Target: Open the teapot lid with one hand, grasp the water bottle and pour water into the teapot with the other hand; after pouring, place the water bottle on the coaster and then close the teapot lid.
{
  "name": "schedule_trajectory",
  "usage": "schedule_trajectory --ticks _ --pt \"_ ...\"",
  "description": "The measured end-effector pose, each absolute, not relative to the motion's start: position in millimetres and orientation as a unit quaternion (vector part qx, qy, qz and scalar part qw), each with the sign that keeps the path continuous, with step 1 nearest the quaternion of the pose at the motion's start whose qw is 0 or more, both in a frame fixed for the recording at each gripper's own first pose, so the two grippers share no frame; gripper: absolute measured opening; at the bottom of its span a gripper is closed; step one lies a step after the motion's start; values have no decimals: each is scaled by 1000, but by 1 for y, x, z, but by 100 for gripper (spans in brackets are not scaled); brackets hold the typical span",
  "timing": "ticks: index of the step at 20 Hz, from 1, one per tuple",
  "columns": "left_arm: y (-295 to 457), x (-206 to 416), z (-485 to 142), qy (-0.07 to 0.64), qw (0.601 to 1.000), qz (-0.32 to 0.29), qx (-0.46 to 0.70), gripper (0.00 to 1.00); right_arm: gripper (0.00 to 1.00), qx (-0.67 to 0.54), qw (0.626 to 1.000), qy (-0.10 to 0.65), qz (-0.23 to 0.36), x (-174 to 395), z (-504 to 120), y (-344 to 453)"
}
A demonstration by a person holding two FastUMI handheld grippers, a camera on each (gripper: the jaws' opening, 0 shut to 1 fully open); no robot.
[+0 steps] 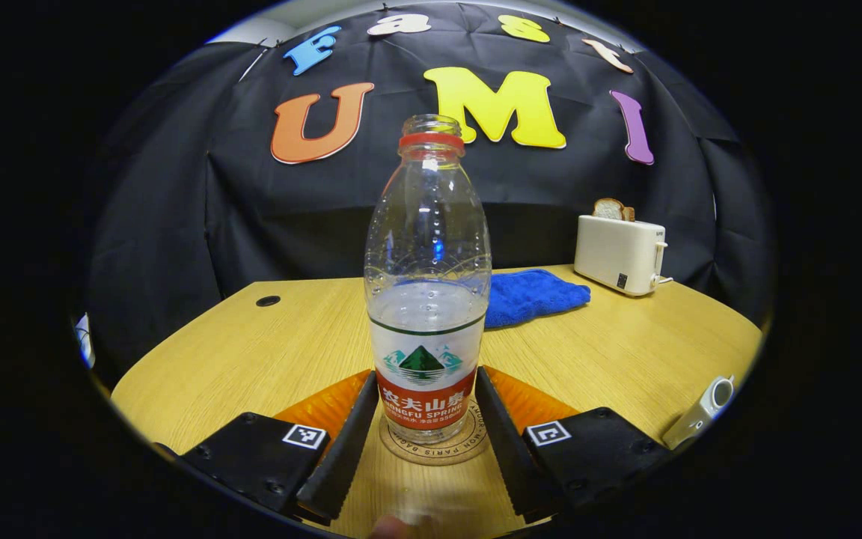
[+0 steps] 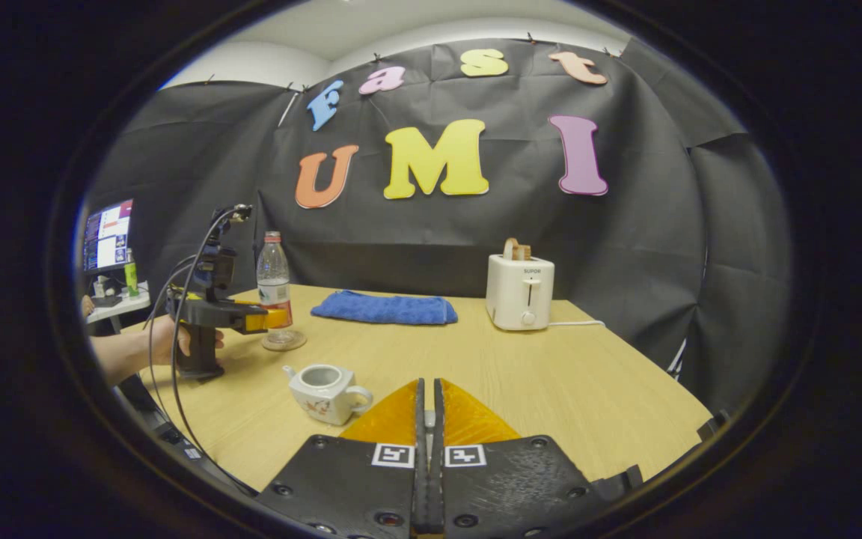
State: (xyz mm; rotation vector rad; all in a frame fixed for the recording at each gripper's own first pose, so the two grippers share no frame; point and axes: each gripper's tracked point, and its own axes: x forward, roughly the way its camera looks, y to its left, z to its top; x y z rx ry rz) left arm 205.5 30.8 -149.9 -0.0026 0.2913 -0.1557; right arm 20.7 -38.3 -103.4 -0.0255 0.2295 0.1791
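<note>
The clear water bottle [image 1: 427, 299], partly filled and uncapped, stands upright on the round coaster [image 1: 468, 443]. My left gripper [image 1: 425, 378] is shut on it at the label, one finger on each side. In the right gripper view the bottle [image 2: 274, 281] and the coaster [image 2: 286, 343] are at the table's far left, with the left gripper [image 2: 255, 320] and a hand behind it. The white teapot [image 2: 324, 391] sits lidless in front of my right gripper [image 2: 429, 389]. That gripper is shut, and a pale sliver of the lid [image 2: 429, 427] shows between its fingers. The teapot [image 1: 702, 409] also shows in the left gripper view, at its right edge.
A blue cloth [image 2: 384, 308] lies at the back of the wooden table [image 2: 551, 382]. A white toaster [image 2: 520, 290] with bread in it stands at the back right, its cord trailing right. A monitor [image 2: 108, 233] sits beyond the table's left end.
</note>
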Motion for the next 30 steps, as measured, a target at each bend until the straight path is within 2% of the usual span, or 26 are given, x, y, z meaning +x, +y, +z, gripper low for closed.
schedule_trajectory --ticks 1,3,4,9,20,25,30 --pt "30 206 -150 148 986 -79 -2 82 0 -13 989 114 89 20 -103 -39" --pt "30 199 -152 160 984 -80 -6 92 0 -13 989 114 90 19 -102 -37" --pt "29 194 -154 168 983 -80 -9 100 0 -13 989 113 91 20 -102 -36" --pt "37 154 -139 171 982 -68 -39 100 0 -1 988 101 121 25 -88 -9" --pt "123 41 -91 113 992 47 -14 99 0 2 973 87 212 70 -78 79" --pt "141 18 -87 91 992 85 -19 99 0 -3 969 106 224 82 -97 98" --pt "147 14 -88 89 992 88 -15 99 0 -9 969 110 219 90 -110 101"
